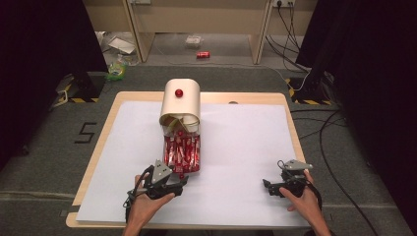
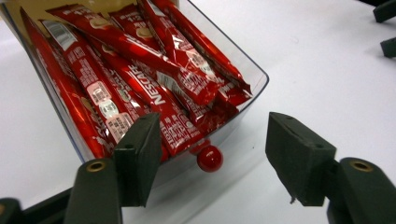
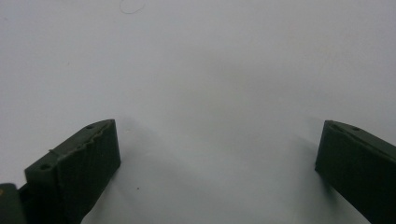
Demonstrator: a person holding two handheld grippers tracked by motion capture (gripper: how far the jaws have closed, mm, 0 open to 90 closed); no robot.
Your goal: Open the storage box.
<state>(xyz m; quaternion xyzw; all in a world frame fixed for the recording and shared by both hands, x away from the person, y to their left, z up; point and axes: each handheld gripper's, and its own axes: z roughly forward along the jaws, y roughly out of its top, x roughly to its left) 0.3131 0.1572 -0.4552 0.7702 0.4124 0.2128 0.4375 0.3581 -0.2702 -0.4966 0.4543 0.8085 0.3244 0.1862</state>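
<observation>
clear drawer (image 2: 243, 100) full of red coffee sticks (image 2: 140, 88), pulled out of the cream dispenser (image 1: 181, 101) mid-counter. red knob (image 2: 209, 158) on the drawer front sits right between the left tongs (image 2: 212, 161), not touched by either pad; jaws fairly wide, nothing gripped. right tongs (image 1: 267, 187) well off to the right over bare white sheet (image 3: 210, 70), spread wide, empty too.
</observation>
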